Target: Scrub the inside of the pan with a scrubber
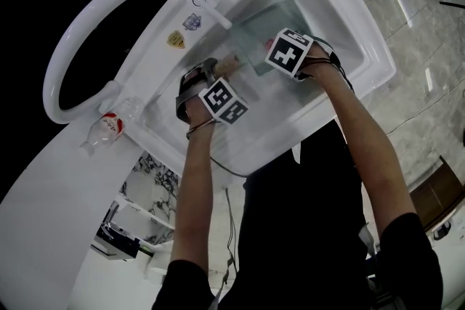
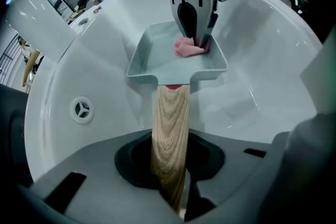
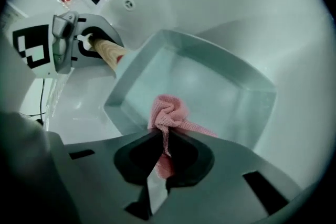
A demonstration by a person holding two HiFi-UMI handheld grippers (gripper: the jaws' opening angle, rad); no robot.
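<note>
Pink mesh scrubber (image 3: 169, 113) being pinched by right gripper (image 3: 160, 160) jaws, pressing pan (image 3: 220, 86) floor at frame centre. Left gripper (image 2: 170, 181) jaws clamping wooden handle (image 2: 169, 128), steadying pan for scrubbing.

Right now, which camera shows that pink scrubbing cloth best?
The right gripper view: the pink mesh scrubber sits large and central, pinched in the right gripper, inside the pan. The left gripper view shows it small and distant, partly behind that gripper's jaws. The head view hides it beneath that gripper.
</note>
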